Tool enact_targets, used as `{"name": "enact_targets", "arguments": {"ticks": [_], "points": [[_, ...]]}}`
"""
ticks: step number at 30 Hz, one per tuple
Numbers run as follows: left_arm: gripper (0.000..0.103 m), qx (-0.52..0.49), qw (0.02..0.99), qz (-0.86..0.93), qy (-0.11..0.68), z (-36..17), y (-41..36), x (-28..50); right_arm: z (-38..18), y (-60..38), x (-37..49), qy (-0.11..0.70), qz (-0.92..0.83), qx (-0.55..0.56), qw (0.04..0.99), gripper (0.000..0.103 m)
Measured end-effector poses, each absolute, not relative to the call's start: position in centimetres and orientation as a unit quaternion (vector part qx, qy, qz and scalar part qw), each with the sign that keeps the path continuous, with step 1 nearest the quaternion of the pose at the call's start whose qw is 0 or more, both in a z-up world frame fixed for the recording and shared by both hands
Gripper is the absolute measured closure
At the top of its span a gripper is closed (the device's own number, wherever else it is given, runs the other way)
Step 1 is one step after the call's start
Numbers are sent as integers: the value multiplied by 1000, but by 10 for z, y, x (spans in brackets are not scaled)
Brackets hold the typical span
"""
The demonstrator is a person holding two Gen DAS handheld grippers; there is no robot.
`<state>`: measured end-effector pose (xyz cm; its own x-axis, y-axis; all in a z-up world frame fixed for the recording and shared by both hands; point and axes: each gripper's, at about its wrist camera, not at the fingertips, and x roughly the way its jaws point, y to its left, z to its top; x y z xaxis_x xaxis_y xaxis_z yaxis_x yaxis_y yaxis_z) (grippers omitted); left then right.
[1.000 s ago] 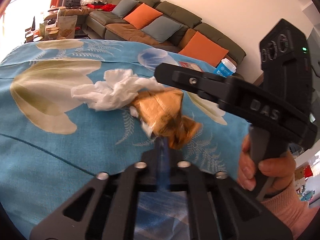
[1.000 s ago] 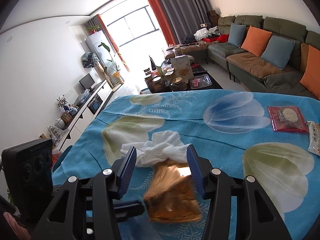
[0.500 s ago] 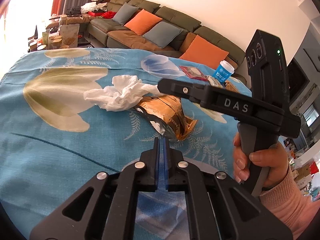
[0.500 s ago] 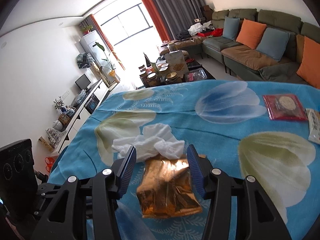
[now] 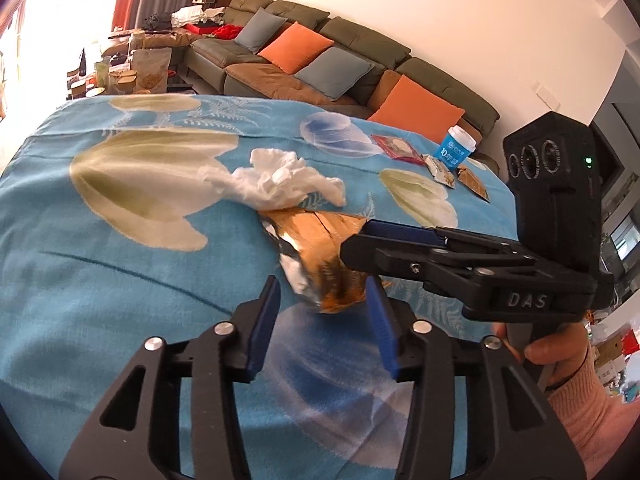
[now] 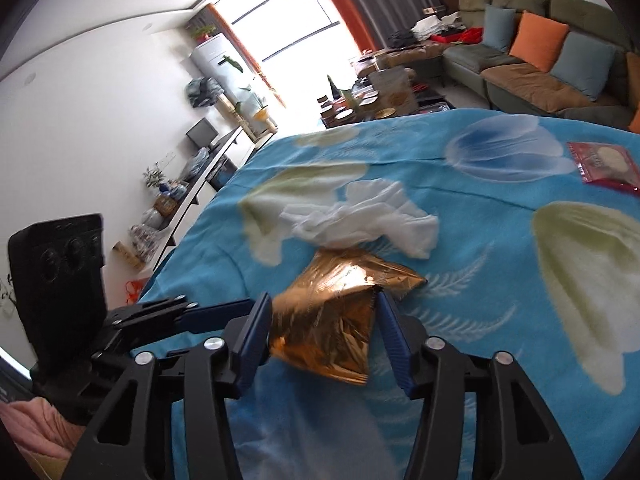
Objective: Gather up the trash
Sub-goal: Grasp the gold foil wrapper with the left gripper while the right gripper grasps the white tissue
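While the crumpled gold foil snack bag lies on the blue flower-print cloth surface, just touching a wadded white tissue, the right gripper brackets it, fingers seemingly pressing its sides, though blur leaves that unsure. From the other side, the left gripper is opening, its fingers apart with the bag's near corner between them.
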<state>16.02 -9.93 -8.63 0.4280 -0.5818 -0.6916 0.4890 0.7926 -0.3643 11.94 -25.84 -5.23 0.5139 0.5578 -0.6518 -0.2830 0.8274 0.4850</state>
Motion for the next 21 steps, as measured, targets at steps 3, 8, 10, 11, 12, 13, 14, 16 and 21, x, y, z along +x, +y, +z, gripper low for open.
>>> {"name": "enact_targets", "arguments": {"ticks": [3,8,10,11,12,13,14,16,21], "points": [[55,-54,843,-311,435,-90,-97,162,-47,-262,118,421,251,170,855,53],[55,-53,841,-314,438,-91,-101,167,-36,-276,133,400,211,164,877,52],[55,-44,840,-315,439,-91,-109,169,-35,-274,147,398,200,154,882,48],[56,-42,839,-314,443,-92,-112,170,-37,-272,156,402,199,149,881,47],[57,-41,836,-315,447,-94,-114,172,-40,-271,163,406,198,145,880,46],[65,-41,834,-314,452,-96,-116,174,-43,-268,171,412,196,140,879,45],[68,-42,832,-313,456,-97,-118,175,-45,-266,177,416,195,137,878,45],[77,-49,829,-318,458,-99,-118,176,-52,-258,189,429,195,128,872,45],[102,-48,829,-320,456,-97,-116,178,-66,-249,195,448,197,111,865,66]]}}
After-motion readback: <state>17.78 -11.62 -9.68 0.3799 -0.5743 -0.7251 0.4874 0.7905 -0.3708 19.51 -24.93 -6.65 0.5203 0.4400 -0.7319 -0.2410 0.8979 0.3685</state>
